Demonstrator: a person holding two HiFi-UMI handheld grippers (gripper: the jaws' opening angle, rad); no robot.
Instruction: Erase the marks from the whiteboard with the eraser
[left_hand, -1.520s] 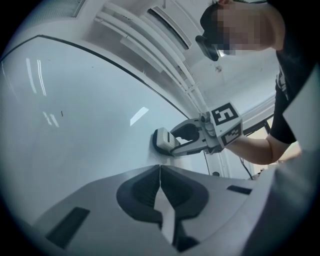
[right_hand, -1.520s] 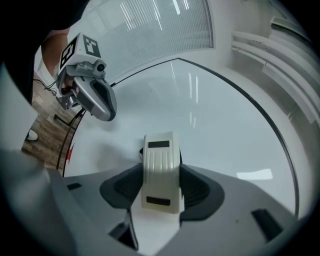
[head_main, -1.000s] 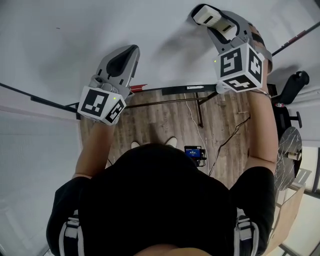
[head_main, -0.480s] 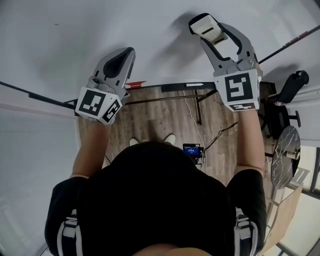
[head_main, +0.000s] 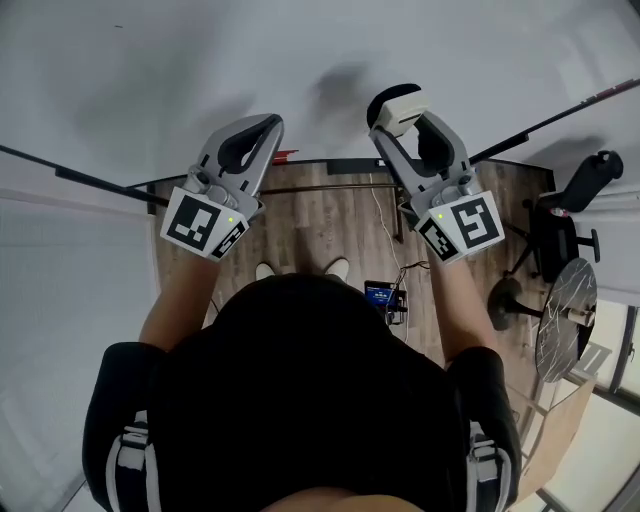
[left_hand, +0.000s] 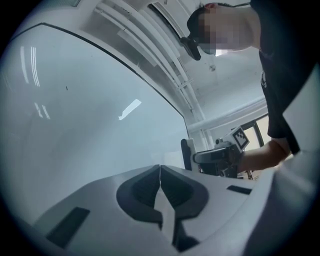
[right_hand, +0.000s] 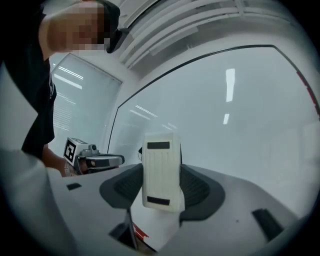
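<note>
Gripping the white eraser across its narrow sides, your right gripper was clamped on it. The block stood up beyond the jaws, close to the whiteboard near its lower edge; whether it actually touched the surface could not be told. The board around it looked clean, and the only mark I could make out was a tiny dark tick far off to the left. Your left gripper hung just left of the right one, its jaws pressed together with nothing between them. To wipe well, you would have needed to carry the eraser across to that tick, lay its wiping face flat on the board and press evenly, with the clamp tight enough that the block could not twist.
</note>
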